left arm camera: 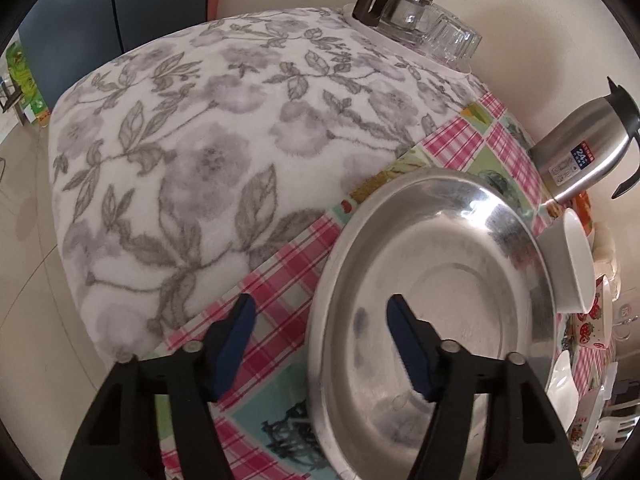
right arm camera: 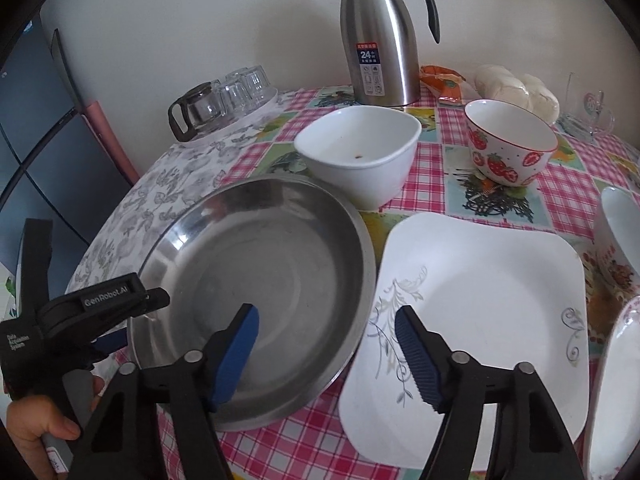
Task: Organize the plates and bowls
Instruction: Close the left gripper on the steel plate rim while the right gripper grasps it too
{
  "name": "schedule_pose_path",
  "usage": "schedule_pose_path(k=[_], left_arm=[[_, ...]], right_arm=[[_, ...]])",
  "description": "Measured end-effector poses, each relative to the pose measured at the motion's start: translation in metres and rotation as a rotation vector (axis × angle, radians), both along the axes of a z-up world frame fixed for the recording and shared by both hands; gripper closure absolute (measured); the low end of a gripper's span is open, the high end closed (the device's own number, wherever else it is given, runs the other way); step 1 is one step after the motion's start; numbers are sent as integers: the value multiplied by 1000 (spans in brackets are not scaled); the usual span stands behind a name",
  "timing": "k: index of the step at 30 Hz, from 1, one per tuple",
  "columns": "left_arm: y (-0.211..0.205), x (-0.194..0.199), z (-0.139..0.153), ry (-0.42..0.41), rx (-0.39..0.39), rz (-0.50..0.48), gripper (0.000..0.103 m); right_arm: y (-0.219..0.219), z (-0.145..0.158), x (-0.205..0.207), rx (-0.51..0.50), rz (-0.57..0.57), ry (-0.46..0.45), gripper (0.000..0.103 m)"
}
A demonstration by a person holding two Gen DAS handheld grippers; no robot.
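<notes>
A wide steel plate [right arm camera: 256,300] lies on the checked tablecloth [right arm camera: 432,184] near the table's front edge, with a square white plate [right arm camera: 480,320] bearing a grey vine print just beside it on its right. The left gripper [left arm camera: 320,344] straddles the steel plate's left rim, one blue pad [left arm camera: 236,344] outside over the cloth and the other above the plate's floor; its jaws stand partly apart and do not press on the rim. The right gripper [right arm camera: 326,354] straddles the steel plate's right rim in like manner, one pad over the steel and the other over the white plate, jaws likewise partly apart with no grip shown. In the right wrist view, a hand [right arm camera: 36,428] holds the left gripper's handle at the lower left. Behind the steel plate sits a white square bowl [right arm camera: 360,156], and right of that a strawberry-printed bowl [right arm camera: 508,144]. Farther back stand a steel thermos jug [right arm camera: 380,44], a glass pot [right arm camera: 196,110] with upturned glasses [right arm camera: 248,82] on a white tray, an orange packet [right arm camera: 444,82] and a bag of pale buns [right arm camera: 516,88]. A grey flowered cloth [left arm camera: 192,152] covers the table's left part.
</notes>
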State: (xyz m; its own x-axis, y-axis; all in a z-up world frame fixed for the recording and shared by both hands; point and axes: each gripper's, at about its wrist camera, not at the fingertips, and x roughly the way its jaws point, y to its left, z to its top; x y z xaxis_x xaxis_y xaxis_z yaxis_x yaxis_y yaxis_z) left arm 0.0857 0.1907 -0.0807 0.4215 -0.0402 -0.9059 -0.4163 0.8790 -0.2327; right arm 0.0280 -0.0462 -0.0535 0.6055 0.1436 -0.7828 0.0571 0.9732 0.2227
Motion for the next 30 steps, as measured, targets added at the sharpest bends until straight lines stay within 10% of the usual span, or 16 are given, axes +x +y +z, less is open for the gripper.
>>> schedule_pose_path(k=[13,30], left_arm=[[1,12,-5,-24,1,-27,83],[34,0,-8,-49,-64,92,83]], right_arm=[[-12,-11,19,70,-47,33,62],[6,-28,22,166,44,89,72]])
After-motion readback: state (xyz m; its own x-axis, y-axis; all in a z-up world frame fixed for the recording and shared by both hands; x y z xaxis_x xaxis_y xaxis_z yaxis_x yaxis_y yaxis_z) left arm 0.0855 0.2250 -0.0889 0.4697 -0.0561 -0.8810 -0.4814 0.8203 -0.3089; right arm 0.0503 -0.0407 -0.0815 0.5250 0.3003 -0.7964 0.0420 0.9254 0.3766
